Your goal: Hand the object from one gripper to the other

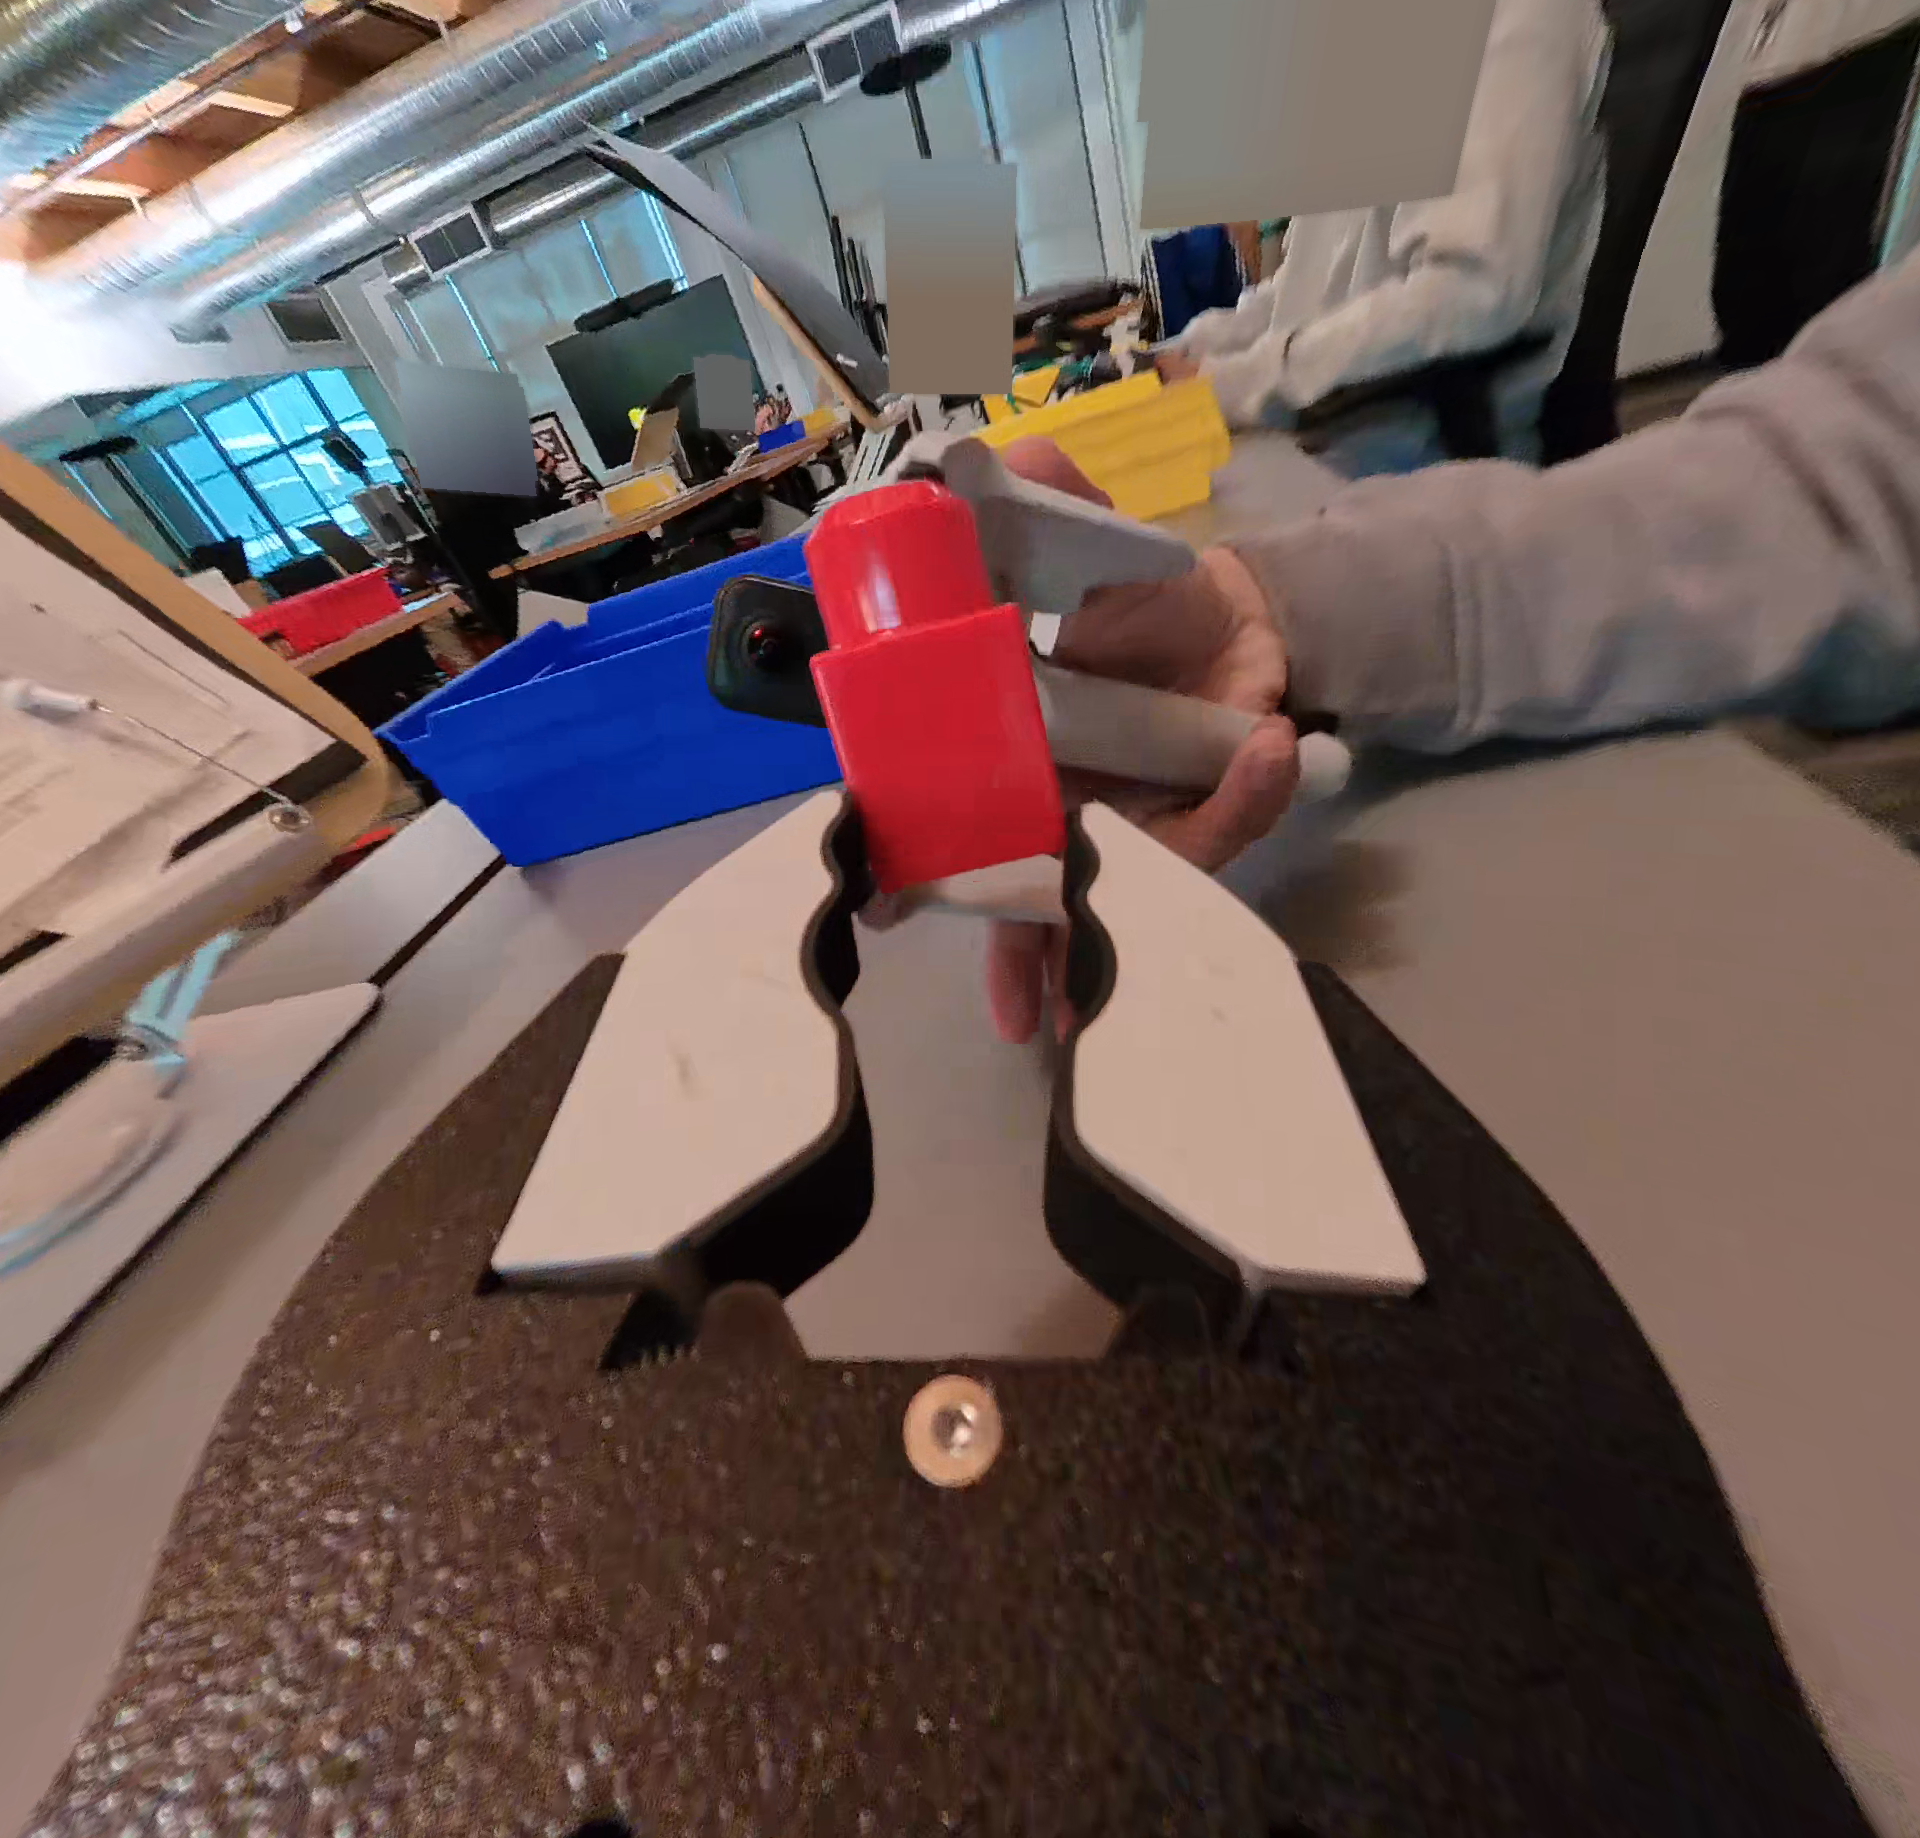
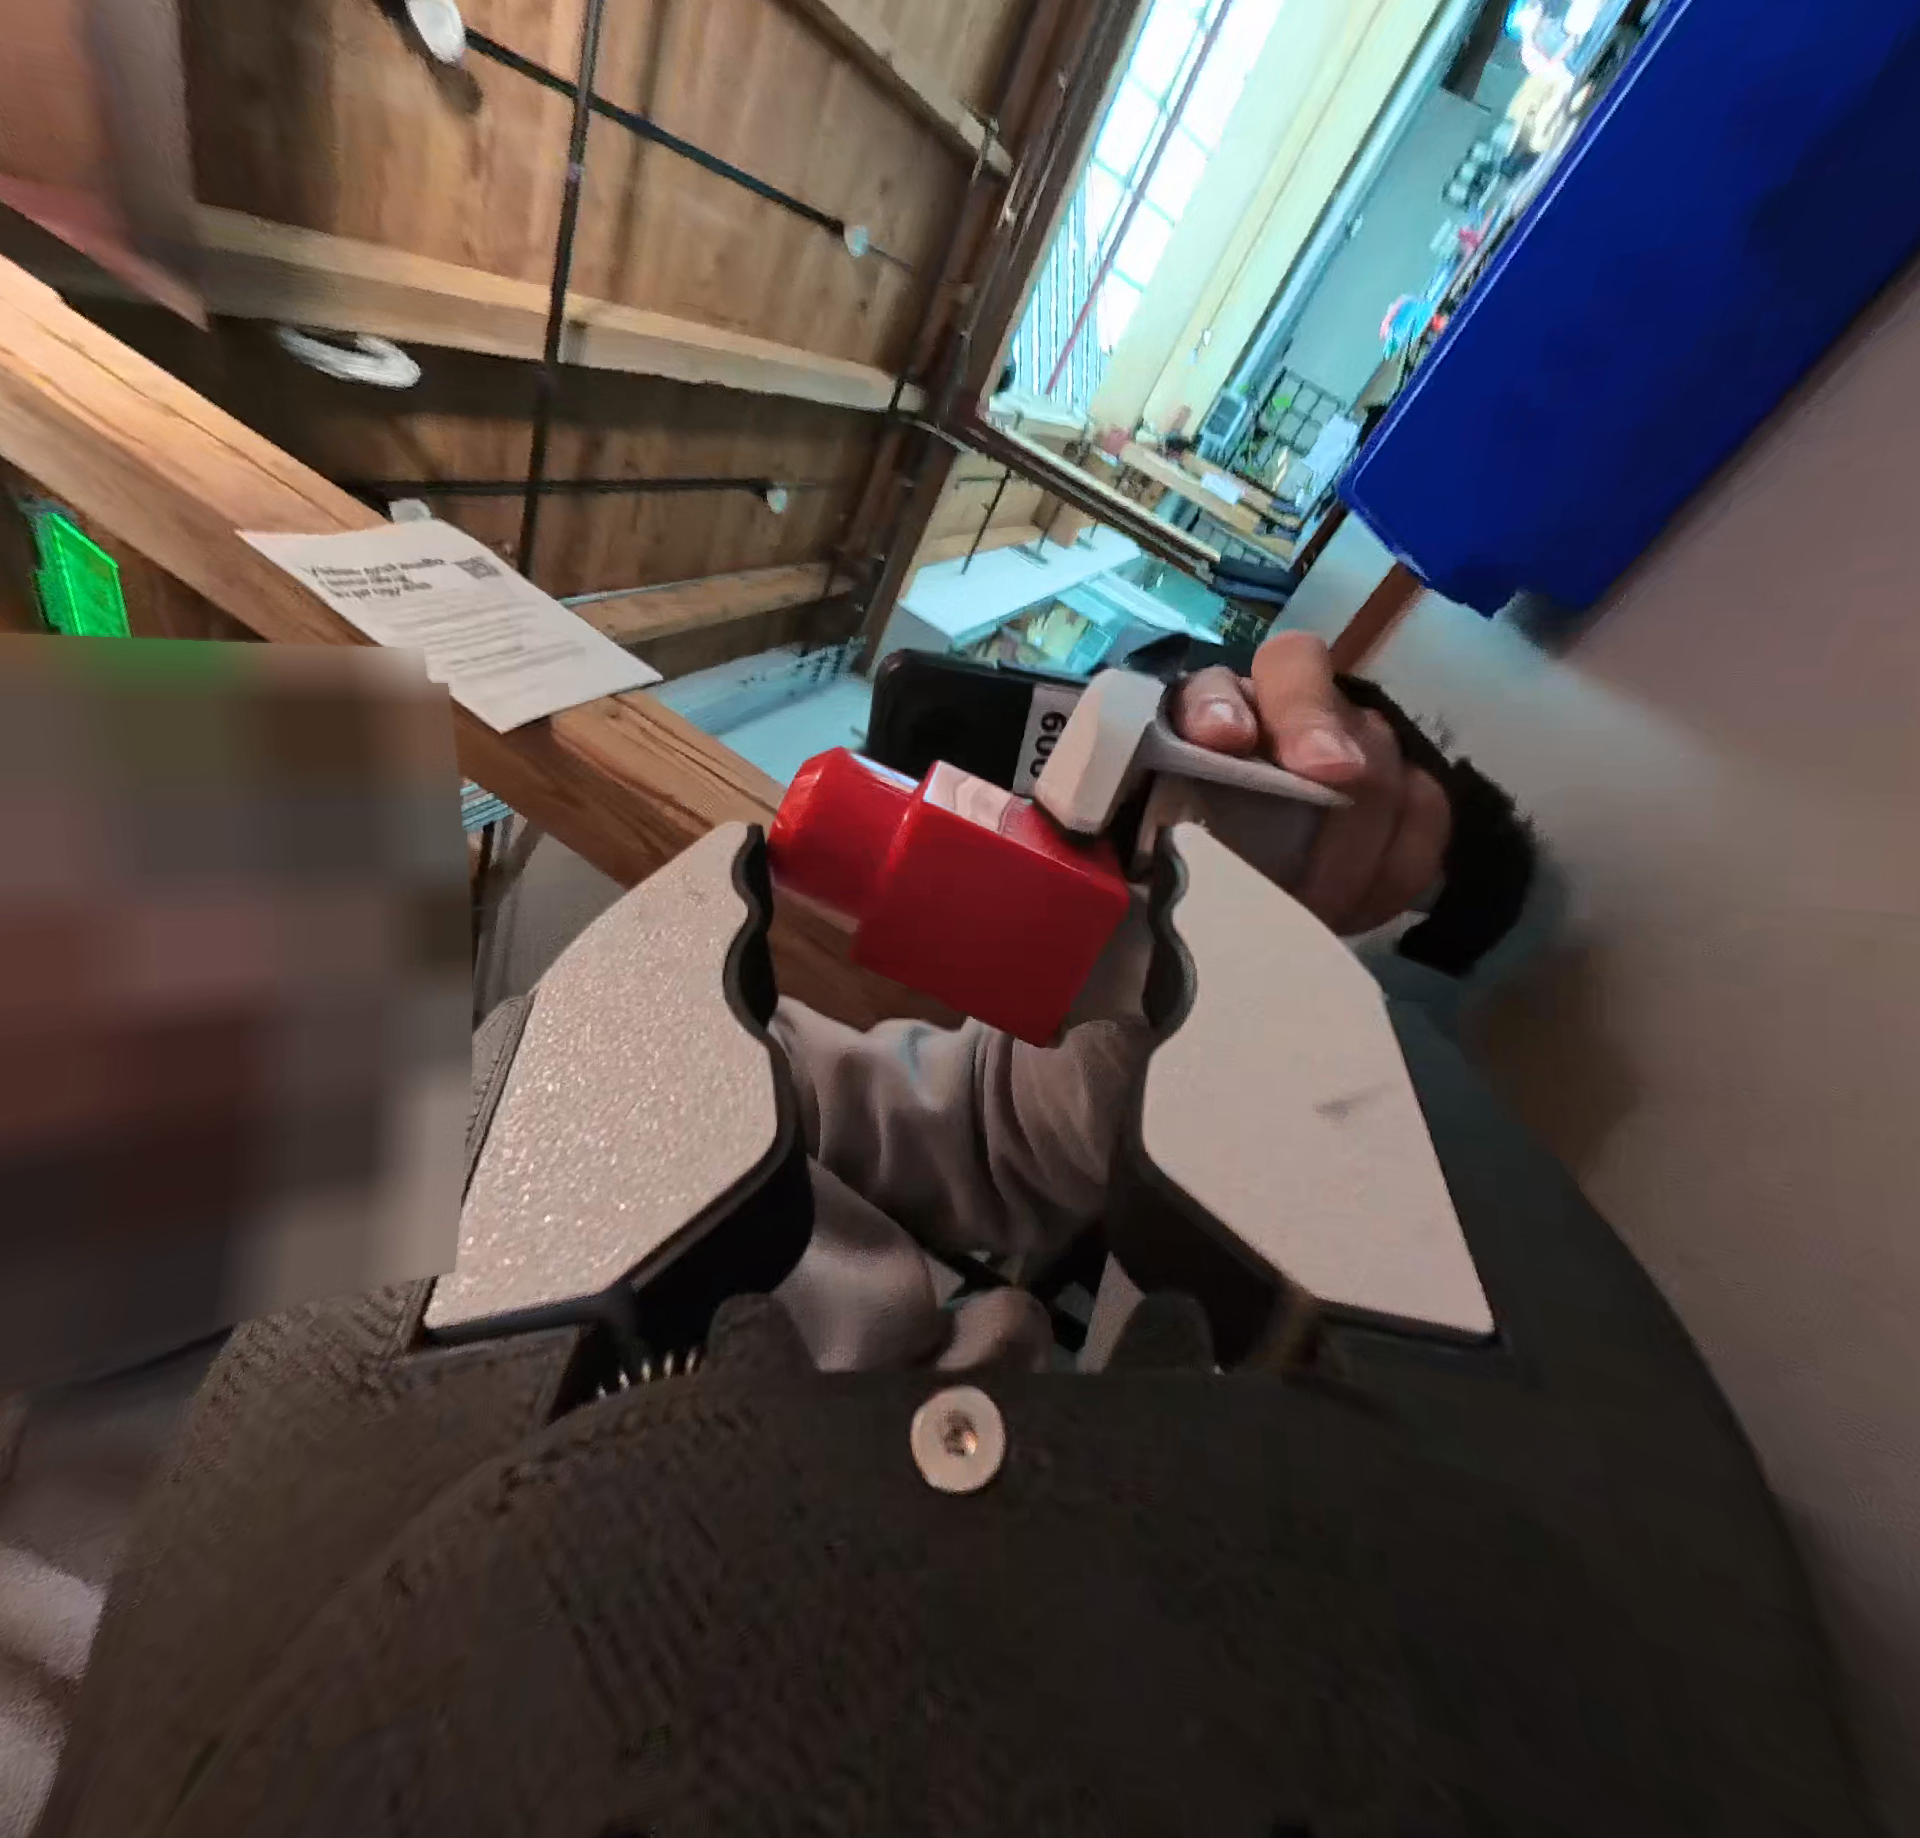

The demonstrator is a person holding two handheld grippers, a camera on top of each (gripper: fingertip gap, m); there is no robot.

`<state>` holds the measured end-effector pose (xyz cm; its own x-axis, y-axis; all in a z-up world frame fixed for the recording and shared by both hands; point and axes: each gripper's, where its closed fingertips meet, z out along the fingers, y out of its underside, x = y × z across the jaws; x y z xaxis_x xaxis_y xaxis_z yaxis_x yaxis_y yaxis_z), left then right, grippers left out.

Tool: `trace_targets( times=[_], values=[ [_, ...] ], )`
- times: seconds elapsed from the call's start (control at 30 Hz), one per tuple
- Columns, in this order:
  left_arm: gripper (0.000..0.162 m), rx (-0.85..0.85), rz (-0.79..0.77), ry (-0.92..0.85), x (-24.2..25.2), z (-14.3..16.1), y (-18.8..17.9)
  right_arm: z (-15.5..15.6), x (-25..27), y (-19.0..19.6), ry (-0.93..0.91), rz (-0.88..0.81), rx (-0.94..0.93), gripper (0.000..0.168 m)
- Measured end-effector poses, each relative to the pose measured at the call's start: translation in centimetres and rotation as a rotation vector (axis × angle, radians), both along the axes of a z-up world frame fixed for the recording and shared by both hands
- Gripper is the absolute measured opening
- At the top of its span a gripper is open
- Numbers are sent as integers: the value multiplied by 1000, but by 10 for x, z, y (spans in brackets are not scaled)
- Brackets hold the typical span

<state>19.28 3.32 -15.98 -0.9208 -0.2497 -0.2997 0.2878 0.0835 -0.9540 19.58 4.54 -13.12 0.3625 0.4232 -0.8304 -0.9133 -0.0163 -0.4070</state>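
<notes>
Between both claws — red block

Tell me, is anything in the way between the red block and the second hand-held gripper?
Nothing visible. The block sits between the left hand-held gripper fingertips, and the right hand-held gripper already flanks it end to end, with no other thing between.
</notes>
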Motion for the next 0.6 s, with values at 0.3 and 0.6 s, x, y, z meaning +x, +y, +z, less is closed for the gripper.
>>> trace_targets(
  times=[0.3, 0.6],
  values=[
    [36, 84, 6, -91, -2, -9, -2, -4, -14, 3, -5, 86, -40, 70],
    [65, -53, 133, 142, 18, 4, 7, -26, 19, 7, -400, -229, -233, 70]
  ],
)
